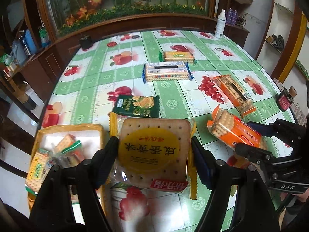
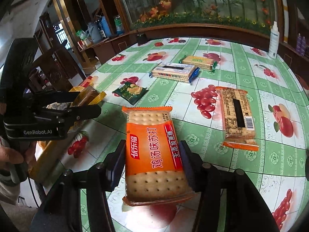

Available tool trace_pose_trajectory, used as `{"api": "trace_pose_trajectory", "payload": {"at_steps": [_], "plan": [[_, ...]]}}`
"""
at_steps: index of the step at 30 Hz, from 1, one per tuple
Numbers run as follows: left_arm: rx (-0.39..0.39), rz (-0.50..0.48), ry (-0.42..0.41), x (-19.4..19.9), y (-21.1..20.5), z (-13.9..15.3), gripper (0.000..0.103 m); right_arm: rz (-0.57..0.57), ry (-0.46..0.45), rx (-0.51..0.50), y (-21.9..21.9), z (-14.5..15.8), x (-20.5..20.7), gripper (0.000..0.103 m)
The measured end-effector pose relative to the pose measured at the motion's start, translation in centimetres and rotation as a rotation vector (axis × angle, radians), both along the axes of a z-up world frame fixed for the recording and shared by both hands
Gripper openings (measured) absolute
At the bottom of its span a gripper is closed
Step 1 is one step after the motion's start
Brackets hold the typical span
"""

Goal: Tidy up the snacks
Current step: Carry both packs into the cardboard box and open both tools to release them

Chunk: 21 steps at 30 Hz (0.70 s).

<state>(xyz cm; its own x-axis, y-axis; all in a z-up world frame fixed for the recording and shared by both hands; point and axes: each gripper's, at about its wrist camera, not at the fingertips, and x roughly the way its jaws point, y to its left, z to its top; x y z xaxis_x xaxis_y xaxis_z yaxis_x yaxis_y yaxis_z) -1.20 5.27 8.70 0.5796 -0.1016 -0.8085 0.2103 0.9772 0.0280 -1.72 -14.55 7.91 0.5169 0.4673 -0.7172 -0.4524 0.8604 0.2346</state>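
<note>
Both claws loaded: your left gripper [image 1: 154, 150] clamps the yellow cracker pack [image 1: 152, 154], right gripper [image 2: 152, 162] clamps the orange soda-cracker pack [image 2: 154, 154]. Tray [image 1: 48, 128] at the table's left edge is likely the drop; four packs remain mid-table.

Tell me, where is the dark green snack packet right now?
The dark green packet lies flat on the table, just beyond the yellow cracker pack held in the left gripper, near the tray.
</note>
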Motion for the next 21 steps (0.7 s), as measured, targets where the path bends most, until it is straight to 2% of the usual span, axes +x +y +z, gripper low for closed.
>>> {"api": "trace_pose_trajectory", "payload": {"at_steps": [5, 21], "plan": [[0.02, 0.011, -0.045, -1.1, 0.5, 1.0, 0.075, 0.008, -0.016, 0.028, 0.3, 0.8, -0.4, 0.054], [-0.002, 0.056, -0.082, -3.4, 3.0, 1.8, 0.075, 0.049, -0.07, 0.043, 3.8, 2.4, -1.8, 0.054]]}}
